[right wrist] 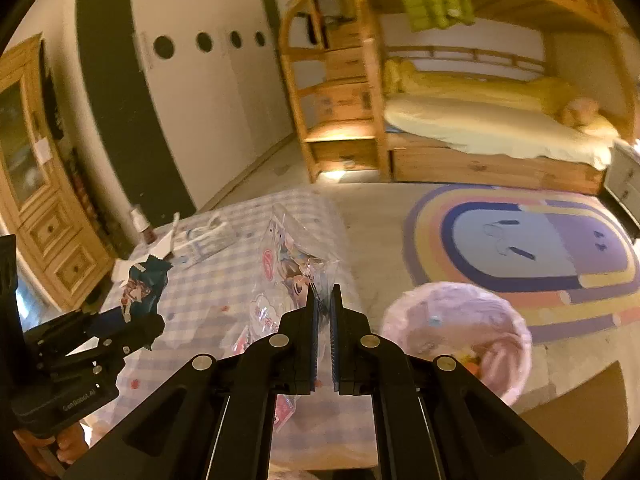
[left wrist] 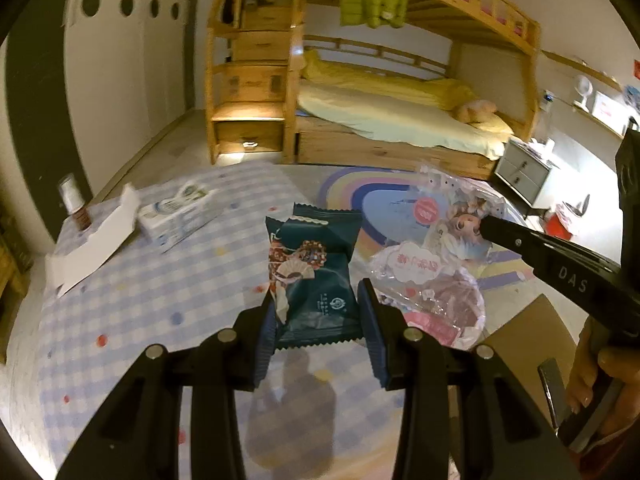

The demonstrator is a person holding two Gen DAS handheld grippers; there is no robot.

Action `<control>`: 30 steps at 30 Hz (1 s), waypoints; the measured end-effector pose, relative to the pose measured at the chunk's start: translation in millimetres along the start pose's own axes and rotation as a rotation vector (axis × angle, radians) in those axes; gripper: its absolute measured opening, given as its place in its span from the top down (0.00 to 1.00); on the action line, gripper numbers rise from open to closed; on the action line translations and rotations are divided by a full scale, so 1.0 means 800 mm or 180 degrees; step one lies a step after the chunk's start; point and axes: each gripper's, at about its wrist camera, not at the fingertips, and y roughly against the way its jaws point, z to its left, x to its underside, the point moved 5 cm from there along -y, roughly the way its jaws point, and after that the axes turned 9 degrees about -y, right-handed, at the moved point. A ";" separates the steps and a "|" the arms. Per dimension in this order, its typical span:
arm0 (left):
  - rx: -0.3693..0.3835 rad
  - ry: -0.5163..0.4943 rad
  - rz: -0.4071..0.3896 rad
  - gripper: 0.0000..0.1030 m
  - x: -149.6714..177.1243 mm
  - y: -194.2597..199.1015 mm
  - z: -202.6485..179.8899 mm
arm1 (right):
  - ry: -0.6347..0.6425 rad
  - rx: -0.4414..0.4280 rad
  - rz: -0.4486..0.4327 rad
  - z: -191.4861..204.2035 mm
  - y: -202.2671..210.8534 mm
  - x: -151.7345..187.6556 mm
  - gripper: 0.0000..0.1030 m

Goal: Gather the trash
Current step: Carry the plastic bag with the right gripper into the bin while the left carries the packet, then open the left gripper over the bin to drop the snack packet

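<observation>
A dark teal snack wrapper (left wrist: 316,272) stands between the pads of my left gripper (left wrist: 320,320), which is shut on its lower part above the checked tablecloth (left wrist: 140,300). To its right, my right gripper (left wrist: 486,229) pinches a clear plastic bag (left wrist: 432,280) printed with a cartoon doll. In the right wrist view the right gripper (right wrist: 325,296) is shut on the edge of that bag (right wrist: 288,276), and the bag hangs over the table's edge. The left gripper (right wrist: 124,312) shows at the left with the teal wrapper (right wrist: 144,284). A bin with a pink liner (right wrist: 456,328) stands on the floor, below and right.
A white tissue pack (left wrist: 176,216), a flat white carton (left wrist: 92,248) and a small bottle (left wrist: 74,204) lie at the table's far left. A brown cardboard piece (left wrist: 532,336) is at the lower right. A striped rug (right wrist: 540,252) and a wooden bunk bed (left wrist: 400,120) lie beyond.
</observation>
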 end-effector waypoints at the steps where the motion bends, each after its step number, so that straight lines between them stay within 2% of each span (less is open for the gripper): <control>1: 0.0032 -0.0024 -0.0002 0.63 -0.003 -0.004 -0.008 | -0.0023 0.0028 -0.0013 -0.007 0.002 0.000 0.95; 12: 0.0413 -0.0397 0.0071 0.63 -0.038 -0.070 -0.101 | -0.0389 0.0697 -0.0116 -0.131 -0.002 -0.014 0.91; 18: 0.0521 -0.0487 0.0135 0.63 -0.046 -0.100 -0.121 | -0.0526 0.0867 -0.0031 -0.176 -0.029 -0.017 0.89; 19: 0.0533 -0.0497 0.0147 0.63 -0.046 -0.105 -0.123 | -0.0549 0.0863 0.0006 -0.183 -0.034 -0.016 0.85; 21: 0.0551 -0.0515 0.0173 0.63 -0.047 -0.111 -0.128 | -0.0561 0.0880 0.0040 -0.191 -0.041 -0.015 0.55; 30: 0.0665 -0.0595 0.0314 0.62 -0.050 -0.150 -0.158 | -0.0699 0.0826 0.0021 -0.209 -0.035 -0.012 0.51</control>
